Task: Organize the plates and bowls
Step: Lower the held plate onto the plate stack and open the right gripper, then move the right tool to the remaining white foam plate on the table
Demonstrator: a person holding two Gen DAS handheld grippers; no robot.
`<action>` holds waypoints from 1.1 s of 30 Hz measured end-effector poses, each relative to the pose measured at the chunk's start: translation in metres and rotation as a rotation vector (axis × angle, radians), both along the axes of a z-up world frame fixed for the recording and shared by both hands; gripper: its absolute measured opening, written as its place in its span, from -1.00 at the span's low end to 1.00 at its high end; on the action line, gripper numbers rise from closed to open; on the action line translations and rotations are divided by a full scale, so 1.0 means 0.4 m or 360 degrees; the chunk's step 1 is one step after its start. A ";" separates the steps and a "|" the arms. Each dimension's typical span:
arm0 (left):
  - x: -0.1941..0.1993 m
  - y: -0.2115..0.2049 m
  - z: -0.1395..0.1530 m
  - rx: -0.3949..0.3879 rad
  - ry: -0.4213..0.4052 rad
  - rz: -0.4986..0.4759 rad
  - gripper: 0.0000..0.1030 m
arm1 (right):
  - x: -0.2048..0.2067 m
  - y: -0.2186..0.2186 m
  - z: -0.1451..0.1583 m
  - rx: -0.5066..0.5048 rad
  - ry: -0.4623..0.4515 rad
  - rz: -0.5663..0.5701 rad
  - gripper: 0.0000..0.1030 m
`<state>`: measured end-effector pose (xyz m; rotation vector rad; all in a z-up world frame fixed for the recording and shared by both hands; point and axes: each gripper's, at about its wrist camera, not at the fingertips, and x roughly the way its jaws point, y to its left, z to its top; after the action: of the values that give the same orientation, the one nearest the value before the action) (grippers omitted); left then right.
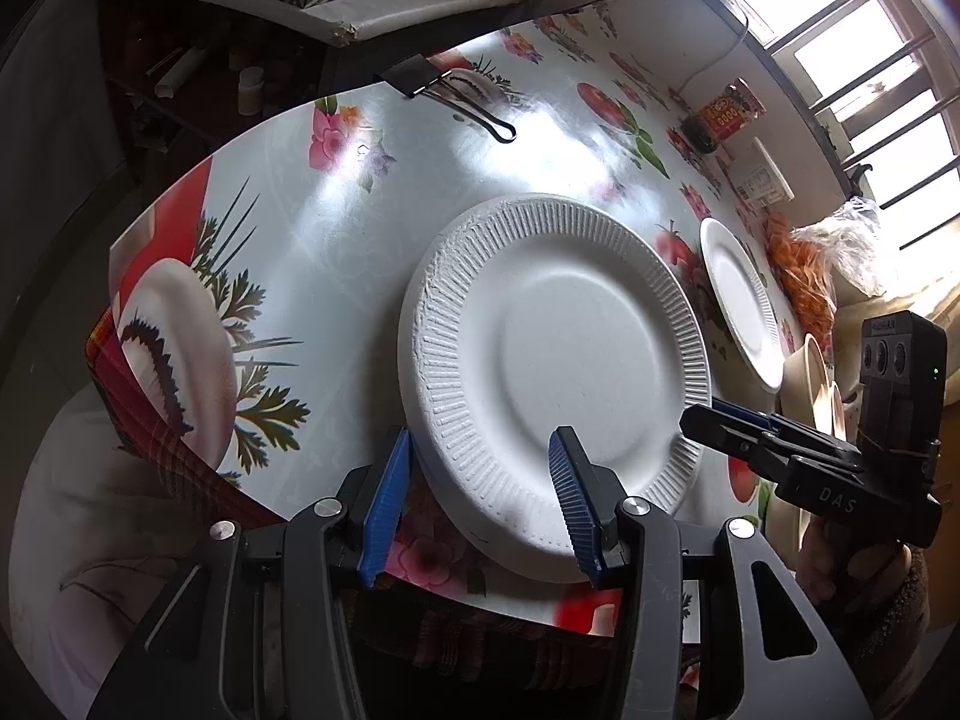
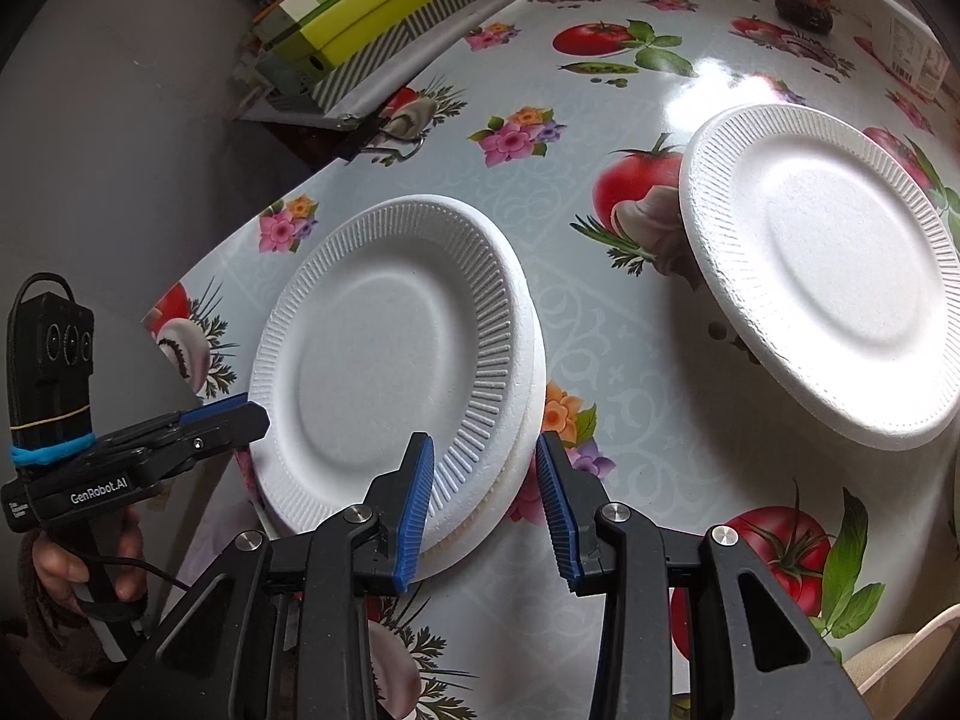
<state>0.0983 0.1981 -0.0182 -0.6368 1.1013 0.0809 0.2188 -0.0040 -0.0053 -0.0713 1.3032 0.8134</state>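
Broadly, a tabletop (image 2: pixel 600 312) under a glossy vegetable-print cloth, carrying everything. Nearest the front edge, a stack of white foam plates (image 2: pixel 390 360), at least two deep judging by the doubled rims in the right wrist view, overhanging the edge slightly. Farther right, well apart from the stack, a single foam plate (image 2: pixel 822 264) lying alone. At the far right margin of the left wrist view, beige bowls (image 1: pixel 810 372), partly hidden behind the other tool, count unclear.

Left claw (image 1: pixel 480 492) open, blue pads astride the stack's near rim, gripping nothing. Right claw (image 2: pixel 483 507) likewise open, one pad over the stack's rim and the other beside it, holding nothing.

Smaller still: a black binder clip (image 1: pixel 444 90) near the far edge, a red-labelled jar (image 1: pixel 726 114) by the window.

Judging by the layout, partly done: some plates already stacked, the lone plate yet to join them, bowls apparently not yet sorted.
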 end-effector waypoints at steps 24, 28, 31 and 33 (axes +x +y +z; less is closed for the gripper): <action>0.118 0.053 0.004 0.0085 -0.0003 0.0006 -0.06 | 0.092 0.048 0.001 -0.0004 -0.0010 -0.0009 -0.31; 0.115 0.056 0.007 0.0095 -0.0016 0.0003 -0.06 | 0.091 0.041 0.002 -0.0003 -0.0011 -0.0006 -0.30; 0.112 0.057 0.016 0.0139 -0.0021 0.0012 -0.06 | 0.093 0.029 0.010 -0.0003 -0.0028 -0.0019 -0.22; 0.107 0.056 0.025 0.0164 -0.0038 0.0013 -0.06 | 0.095 0.020 0.018 0.0010 -0.0030 -0.0025 -0.14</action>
<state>0.1412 0.2206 -0.0083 -0.5488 1.0648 0.1362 0.2567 0.0041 0.0018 -0.0634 1.2816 0.8016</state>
